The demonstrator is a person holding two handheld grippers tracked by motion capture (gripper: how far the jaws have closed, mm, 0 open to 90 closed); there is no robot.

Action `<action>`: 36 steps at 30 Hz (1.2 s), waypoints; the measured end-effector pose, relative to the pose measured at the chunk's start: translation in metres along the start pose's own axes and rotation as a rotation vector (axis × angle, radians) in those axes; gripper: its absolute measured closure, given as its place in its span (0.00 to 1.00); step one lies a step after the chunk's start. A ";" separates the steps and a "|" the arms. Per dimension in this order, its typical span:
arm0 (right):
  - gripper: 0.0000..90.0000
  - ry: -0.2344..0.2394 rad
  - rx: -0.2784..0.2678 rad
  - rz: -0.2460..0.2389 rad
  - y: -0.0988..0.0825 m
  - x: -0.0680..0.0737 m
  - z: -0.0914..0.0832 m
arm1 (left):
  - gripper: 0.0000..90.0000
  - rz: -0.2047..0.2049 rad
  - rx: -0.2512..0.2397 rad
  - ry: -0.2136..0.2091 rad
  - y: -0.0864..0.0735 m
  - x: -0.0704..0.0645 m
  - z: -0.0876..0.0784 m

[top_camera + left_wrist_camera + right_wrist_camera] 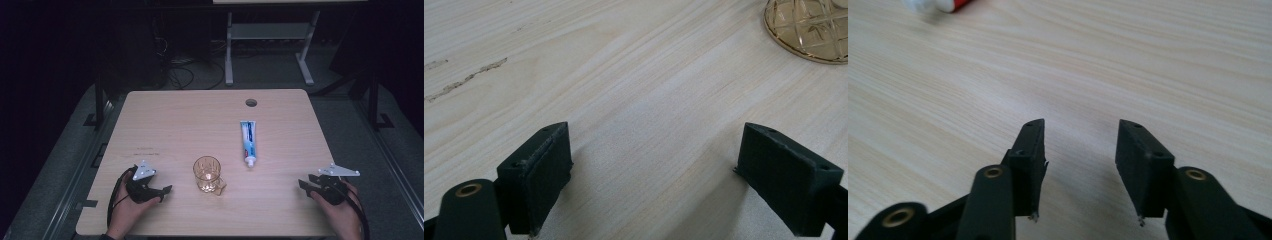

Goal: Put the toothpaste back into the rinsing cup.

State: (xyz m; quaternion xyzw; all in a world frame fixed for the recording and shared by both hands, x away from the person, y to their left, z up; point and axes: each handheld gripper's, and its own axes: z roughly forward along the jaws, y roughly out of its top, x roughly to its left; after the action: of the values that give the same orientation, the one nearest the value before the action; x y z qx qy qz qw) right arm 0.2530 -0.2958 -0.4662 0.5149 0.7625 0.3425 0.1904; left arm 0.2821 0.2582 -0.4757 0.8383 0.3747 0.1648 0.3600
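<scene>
Pale wood table in a dark room, both grippers parked at the near edge, nothing held.

Amber cut-glass tumbler (207, 173) stands upright near centre-front; toothpaste tube (248, 142) lies flat beyond and to its right, long axis running away from the person, white cap (250, 161) at the near end. Left gripper (161, 192): jaws spread wide, bare table (165, 120) between them, pointing toward the tumbler, which sits just beside it to its right; the glass's base shows at the corner of the left gripper view (811, 30). Right gripper (306, 187): jaws partly spread, empty, resting low at the table's right front, aimed inward. Tube cap lies up and to the left of it, well apart. Judgement: left hand nearer the tumbler, right hand nearer the tube; the tube's cap end is the closest approach.
</scene>
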 end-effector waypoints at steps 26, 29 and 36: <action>1.00 0.133 -0.052 0.009 0.034 0.006 -0.007 | 0.15 0.001 0.002 -0.001 0.000 0.000 0.000; 1.00 0.147 -0.058 0.002 0.039 0.009 -0.004 | 0.15 -0.002 0.000 -0.001 0.000 0.000 0.000; 1.00 0.172 -0.059 -0.026 0.051 0.017 0.001 | 0.15 -0.001 -0.001 0.000 0.000 0.000 0.000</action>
State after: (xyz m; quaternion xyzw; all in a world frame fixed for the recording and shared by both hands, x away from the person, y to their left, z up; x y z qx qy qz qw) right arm 0.2803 -0.2684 -0.4295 0.4677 0.7723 0.4051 0.1437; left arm 0.2819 0.2583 -0.4758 0.8380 0.3751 0.1647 0.3605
